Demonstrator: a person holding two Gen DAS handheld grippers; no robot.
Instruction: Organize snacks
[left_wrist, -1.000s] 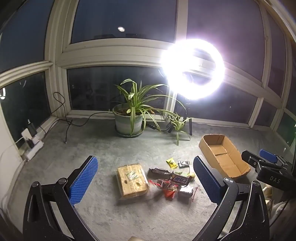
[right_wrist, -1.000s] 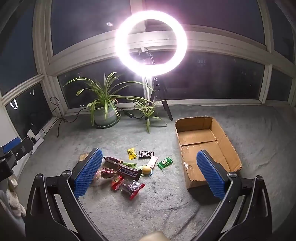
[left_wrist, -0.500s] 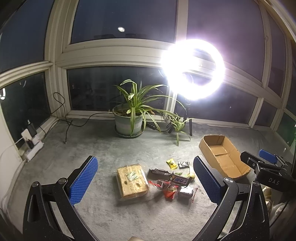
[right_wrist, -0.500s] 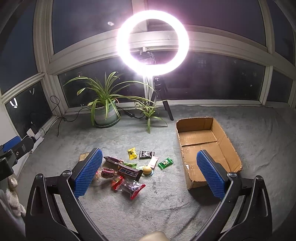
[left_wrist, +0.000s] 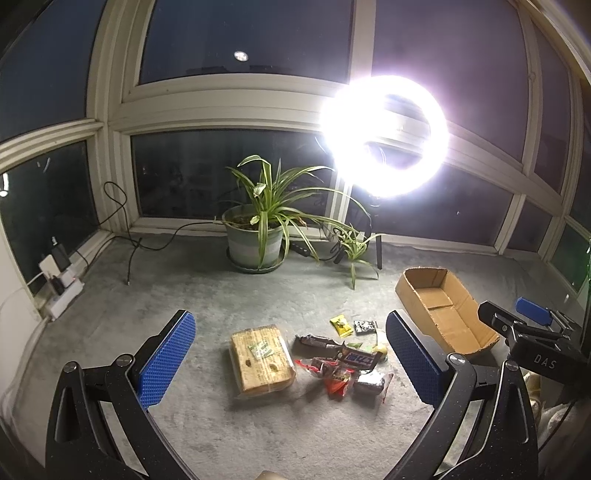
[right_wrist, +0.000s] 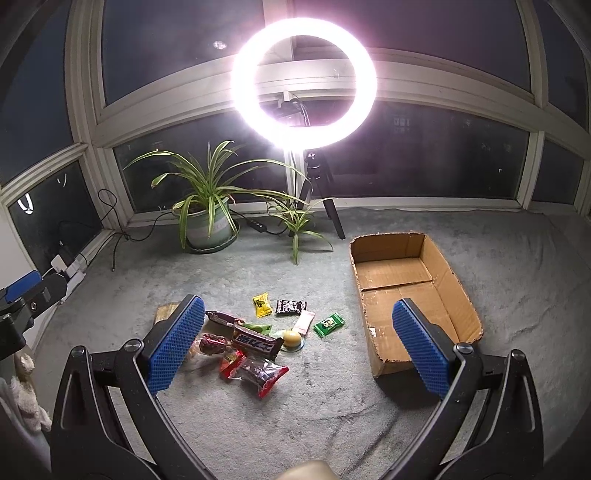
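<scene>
Hovering wide open and empty, the left hand-held gripper (left_wrist: 291, 360) and right hand-held gripper (right_wrist: 297, 345) face snacks (right_wrist: 255, 341) scattered on the carpet (right_wrist: 314, 398). Rightward, the cardboard box (right_wrist: 400, 275) sits empty; sorting seems unstarted.

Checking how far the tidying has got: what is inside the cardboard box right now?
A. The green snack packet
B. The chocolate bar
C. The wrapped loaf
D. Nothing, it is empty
D. The cardboard box shows only its bare bottom, while the snacks all lie on the carpet to its left.
</scene>
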